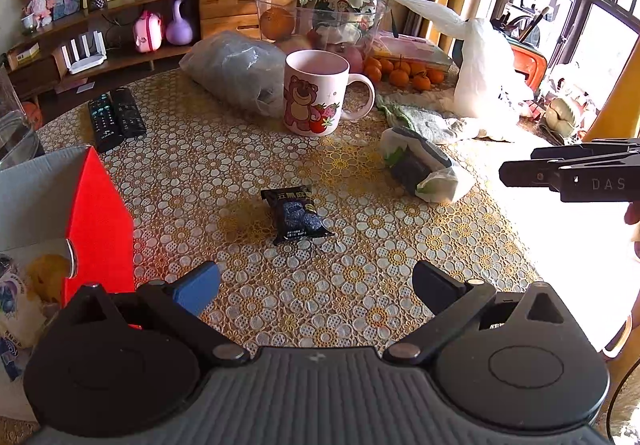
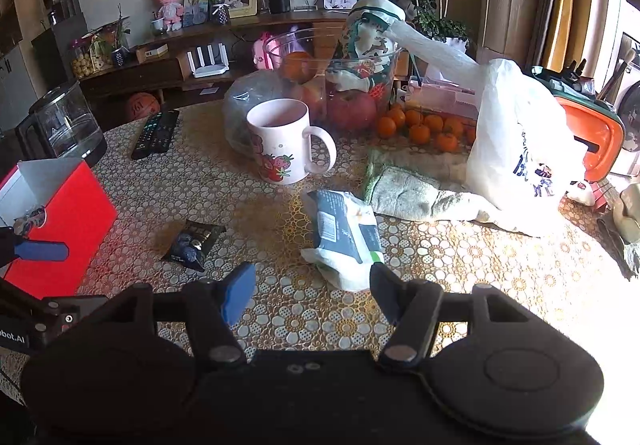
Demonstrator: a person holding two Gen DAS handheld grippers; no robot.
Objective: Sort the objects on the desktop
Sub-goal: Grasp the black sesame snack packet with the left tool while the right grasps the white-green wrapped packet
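Observation:
A small black snack packet (image 1: 297, 213) lies on the flowered tablecloth ahead of my open, empty left gripper (image 1: 316, 287); it also shows in the right wrist view (image 2: 194, 243). A white and dark wet-wipes pack (image 2: 347, 237) lies just ahead of my open, empty right gripper (image 2: 312, 295); it also shows in the left wrist view (image 1: 424, 165). A red open box (image 1: 94, 221) stands at the left and holds some packets; it also shows in the right wrist view (image 2: 60, 229). A bear mug (image 1: 316, 91) stands behind the packet.
Two remote controls (image 1: 116, 117) lie at the far left. A clear bowl of fruit (image 1: 320, 21), loose oranges (image 1: 404, 73), a grey bag (image 1: 236, 69), a green cloth (image 2: 412, 193), a white plastic bag (image 2: 516, 149) and a glass kettle (image 2: 60, 125) crowd the far side.

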